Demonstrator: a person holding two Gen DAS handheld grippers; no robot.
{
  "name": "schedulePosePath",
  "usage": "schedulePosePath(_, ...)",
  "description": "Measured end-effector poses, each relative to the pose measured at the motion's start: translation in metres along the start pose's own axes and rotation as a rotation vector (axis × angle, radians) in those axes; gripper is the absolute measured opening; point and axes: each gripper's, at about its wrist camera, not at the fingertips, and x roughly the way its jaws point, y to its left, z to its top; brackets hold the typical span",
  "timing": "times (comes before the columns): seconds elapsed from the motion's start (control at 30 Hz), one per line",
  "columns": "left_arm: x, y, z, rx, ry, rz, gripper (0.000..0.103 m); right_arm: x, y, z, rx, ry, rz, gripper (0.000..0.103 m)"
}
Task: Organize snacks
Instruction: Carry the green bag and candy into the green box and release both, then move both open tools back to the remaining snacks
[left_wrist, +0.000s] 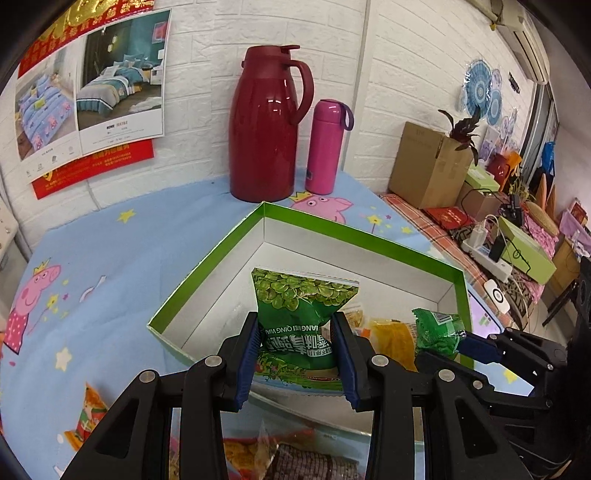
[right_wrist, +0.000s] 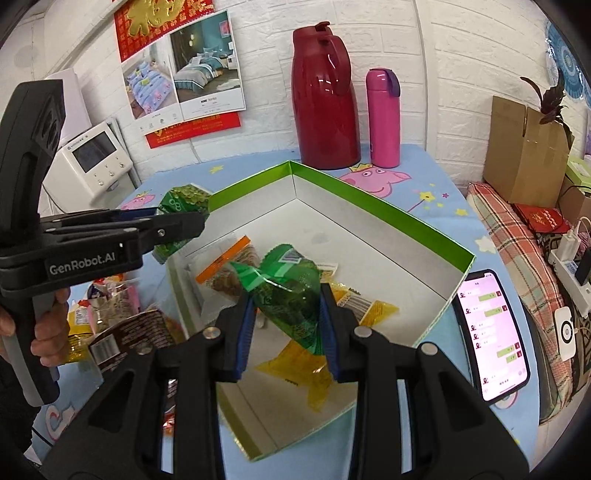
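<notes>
Green-rimmed box already holds several packets, so sorting is judged partly done; the left gripper is clamped on a green pea bag above the box; the right gripper pinches a smaller green packet over the box floor; loose snacks outside on the blue cloth remain.

Bare far half of green-rimmed box; snack packets crowding near half.

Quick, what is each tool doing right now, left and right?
Left tool: closed on a green pea packet.
Right tool: closed on a green snack bag, over the box.
</notes>
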Motion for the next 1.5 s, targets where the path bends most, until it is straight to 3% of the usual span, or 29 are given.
schedulePosePath(0.17, 0.021, 0.006, 0.004, -0.003, 0.012, 0.017, 0.040, 0.023, -0.007, 0.005, -0.004, 0.013, -0.011, 0.039)
schedulePosePath(0.2, 0.023, 0.007, 0.005, -0.003, 0.004, 0.023, 0.048, 0.025, -0.008, 0.005, -0.012, 0.006, -0.016, 0.042)
schedulePosePath(0.23, 0.023, 0.008, 0.005, -0.003, -0.005, 0.025, 0.074, 0.026, -0.008, 0.005, -0.022, 0.000, -0.024, 0.054)
schedulePosePath(0.27, 0.022, 0.009, 0.004, -0.008, -0.018, 0.038, 0.089, 0.026, -0.008, 0.004, -0.032, -0.011, -0.039, 0.072)
schedulePosePath(0.3, 0.018, 0.011, 0.003, -0.014, -0.048, 0.060, 0.101, 0.025, -0.008, 0.003, -0.040, -0.023, -0.054, 0.080)
schedulePosePath(0.33, 0.014, 0.011, 0.002, -0.013, -0.084, 0.082, 0.101, 0.023, -0.008, 0.002, -0.047, -0.033, -0.059, 0.087)
schedulePosePath(0.6, -0.009, 0.007, -0.003, 0.022, -0.105, 0.112, 0.102, 0.007, -0.008, 0.000, -0.003, -0.028, -0.040, 0.088)
schedulePosePath(1.13, -0.104, -0.010, -0.039, 0.023, -0.173, 0.120, 0.102, -0.078, 0.050, -0.020, -0.067, -0.128, 0.005, 0.090)
schedulePosePath(1.5, -0.143, 0.010, -0.089, -0.001, -0.151, 0.118, 0.102, -0.087, 0.084, -0.063, -0.098, -0.059, 0.072, 0.091)
